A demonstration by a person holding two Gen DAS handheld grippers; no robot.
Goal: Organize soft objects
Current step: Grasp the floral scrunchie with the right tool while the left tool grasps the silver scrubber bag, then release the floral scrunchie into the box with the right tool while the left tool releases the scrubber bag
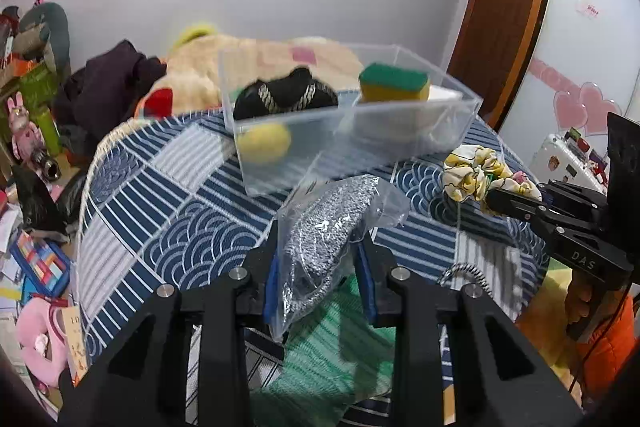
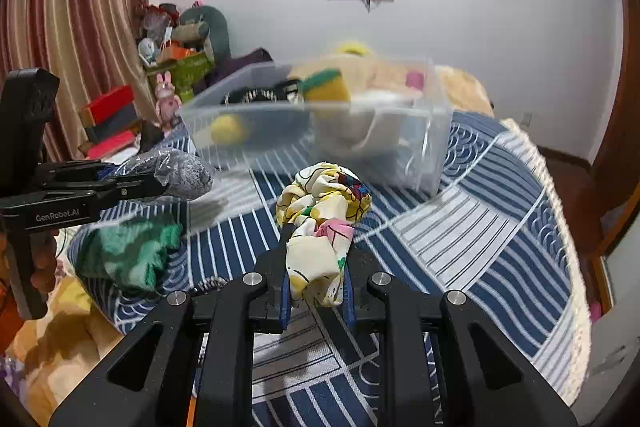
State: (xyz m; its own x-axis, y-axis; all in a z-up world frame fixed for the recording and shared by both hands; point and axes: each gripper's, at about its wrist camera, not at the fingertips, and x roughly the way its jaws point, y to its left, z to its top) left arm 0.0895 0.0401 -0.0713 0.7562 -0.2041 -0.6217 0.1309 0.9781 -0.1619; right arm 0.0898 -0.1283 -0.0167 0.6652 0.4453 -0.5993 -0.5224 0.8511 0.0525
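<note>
A clear plastic box (image 1: 452,119) stands on the blue patterned cloth (image 1: 168,203). It holds a black item (image 1: 284,99), a green-and-yellow sponge (image 1: 394,83), a yellow ball (image 1: 264,143) and a white item. My left gripper (image 1: 320,255) is shut on a grey knit item in a clear bag (image 1: 332,223), held above the cloth. It also shows in the right wrist view (image 2: 188,171). My right gripper (image 2: 318,259) is shut on a yellow floral scrunchie (image 2: 324,203), held in front of the box (image 2: 432,147). The scrunchie also shows in the left wrist view (image 1: 476,175).
A green knit cloth (image 2: 128,255) lies on the near edge of the table, below my left gripper. A large beige plush (image 1: 192,75) and dark clothes (image 1: 108,83) lie behind the table. Toys and boxes crowd the left side. A wooden door (image 1: 508,7) stands on the right.
</note>
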